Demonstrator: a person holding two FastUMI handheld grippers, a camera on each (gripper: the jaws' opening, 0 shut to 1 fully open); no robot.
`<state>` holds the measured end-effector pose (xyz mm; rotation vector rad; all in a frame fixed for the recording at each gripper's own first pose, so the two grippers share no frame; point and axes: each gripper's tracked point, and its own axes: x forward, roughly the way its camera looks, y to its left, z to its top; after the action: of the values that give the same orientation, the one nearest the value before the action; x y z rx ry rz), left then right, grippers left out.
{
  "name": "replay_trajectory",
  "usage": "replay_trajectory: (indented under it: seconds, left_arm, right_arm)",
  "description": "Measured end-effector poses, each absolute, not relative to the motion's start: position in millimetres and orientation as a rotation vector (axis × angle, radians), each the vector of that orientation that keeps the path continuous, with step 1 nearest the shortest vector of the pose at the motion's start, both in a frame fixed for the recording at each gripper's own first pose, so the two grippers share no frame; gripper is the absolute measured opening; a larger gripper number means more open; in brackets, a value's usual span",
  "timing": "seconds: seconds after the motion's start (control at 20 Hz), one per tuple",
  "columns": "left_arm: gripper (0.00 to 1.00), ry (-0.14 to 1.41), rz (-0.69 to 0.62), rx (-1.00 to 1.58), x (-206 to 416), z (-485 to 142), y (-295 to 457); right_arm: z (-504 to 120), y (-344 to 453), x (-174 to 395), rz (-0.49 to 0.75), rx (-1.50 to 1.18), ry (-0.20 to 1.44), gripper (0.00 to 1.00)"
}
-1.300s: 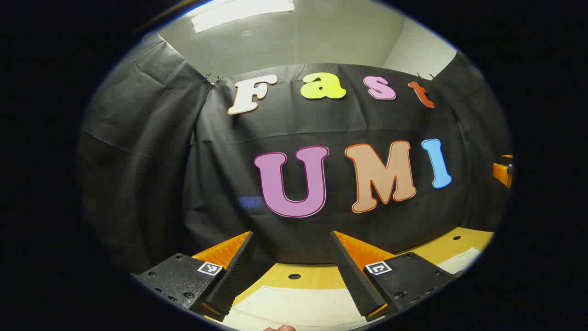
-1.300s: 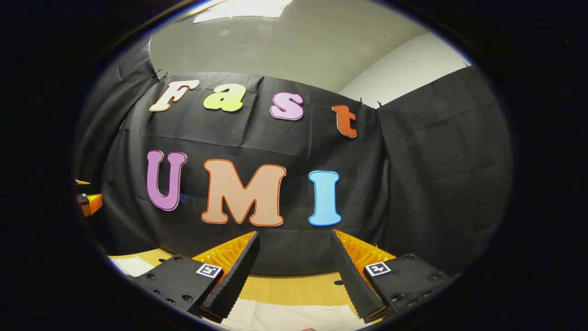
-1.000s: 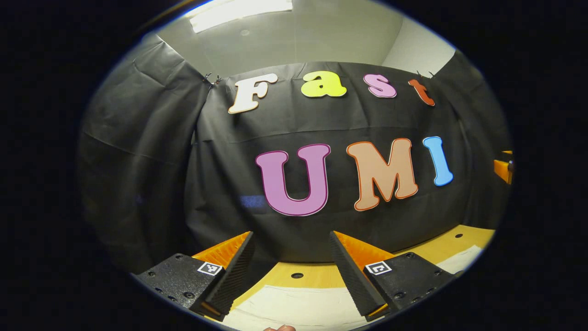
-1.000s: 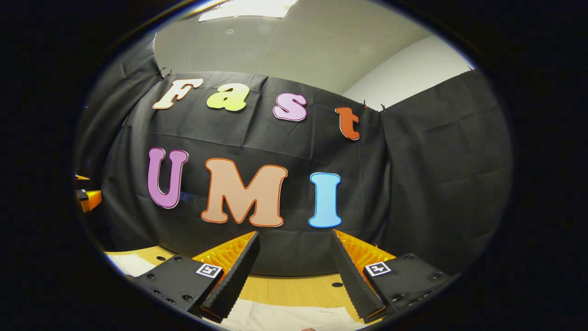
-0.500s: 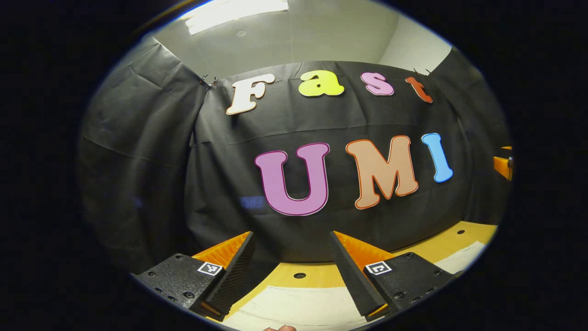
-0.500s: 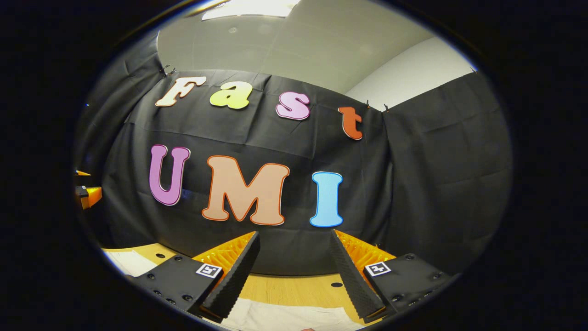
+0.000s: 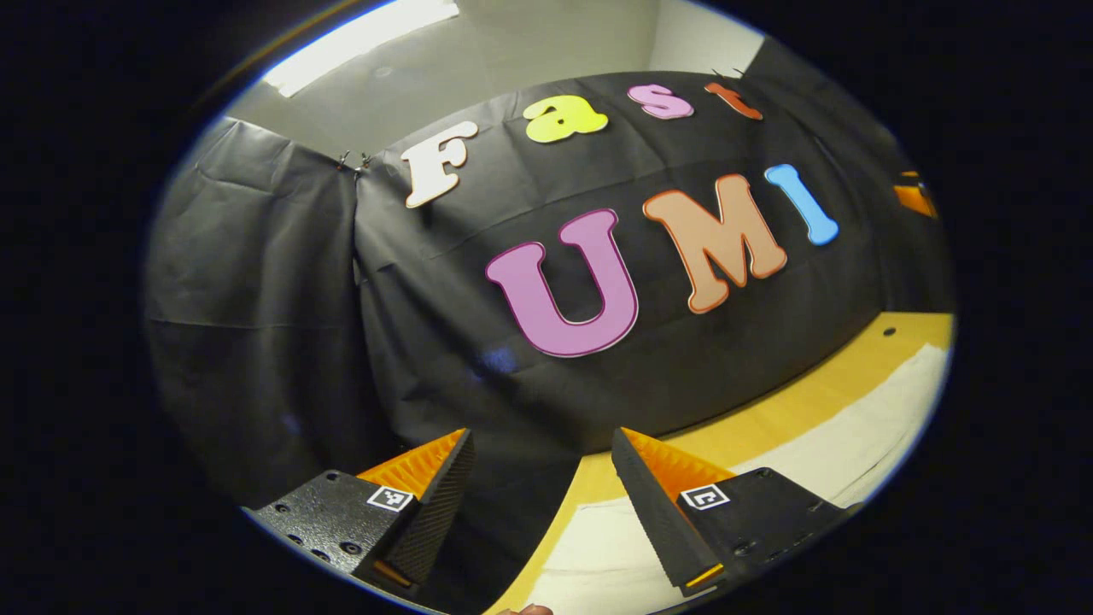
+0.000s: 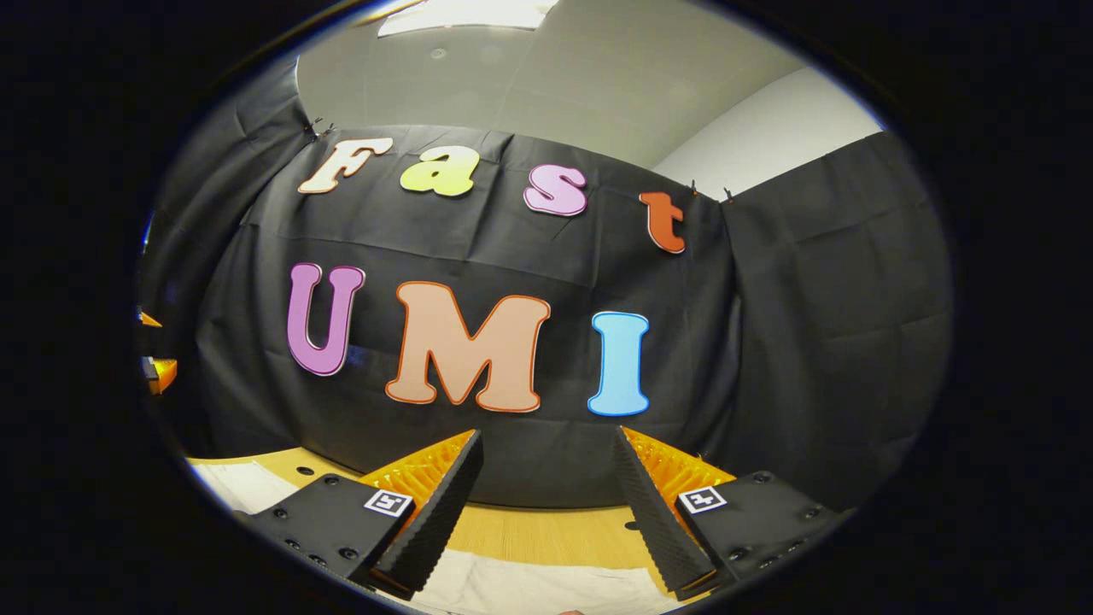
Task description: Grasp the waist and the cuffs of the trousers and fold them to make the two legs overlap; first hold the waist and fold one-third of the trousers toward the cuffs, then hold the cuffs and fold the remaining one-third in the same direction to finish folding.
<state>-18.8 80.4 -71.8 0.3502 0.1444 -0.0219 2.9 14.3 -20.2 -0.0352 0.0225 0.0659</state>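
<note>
The white trousers point(image 7: 862, 436) lie flat on the wooden table point(image 7: 768, 423), running from under my left gripper toward the right edge of the left gripper view. My left gripper point(image 7: 542, 437) hovers above their near part, open, with nothing between its fingers. In the right gripper view the trousers point(image 8: 529, 591) show as a pale strip below my right gripper point(image 8: 546, 434), which is also open and holds nothing. Another patch of the trousers point(image 8: 243, 485) lies at the lower left there.
The black cloth wall point(image 7: 427, 282) stands close behind the table's far edge. Small round holes dot the table top point(image 8: 529, 530). A part of the other gripper shows at the right edge point(image 7: 914, 195) and at the left edge point(image 8: 158, 371).
The left gripper has rolled and swung, so the wall now slants and more of the table and trousers show on its right. The right gripper has barely shifted. Both stay open.
</note>
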Motion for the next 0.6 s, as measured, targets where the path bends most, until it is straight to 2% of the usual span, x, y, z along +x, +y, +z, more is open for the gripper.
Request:
replay_trajectory:
  seconds: [0.15, 0.35, 0.45, 0.6]
  left_arm:
    - [0.96, 0.242, -0.092, 0.528, -45.7, -109.7, 100.8]
    - [0.96, 0.341, -0.203, 0.632, -81.0, -156.0, 103.3]
    - [0.96, 0.454, -0.327, 0.769, -121.2, -210.4, 101.2]
    - [0.96, 0.535, -0.476, 0.865, -154.7, -251.7, 88.1]
  right_arm:
    - [-31.0, 26.3, 0.2, 0.1, -0.049, 0.044, 0.97]
    - [-40.1, 37.2, -0.5, 0.129, -0.049, 0.059, 0.97]
    - [-50.2, 41.5, -2.0, 0.137, -0.04, 0.084, 0.97]
    - [-63.1, 40.3, -5.6, 0.136, -0.04, 0.116, 0.97]
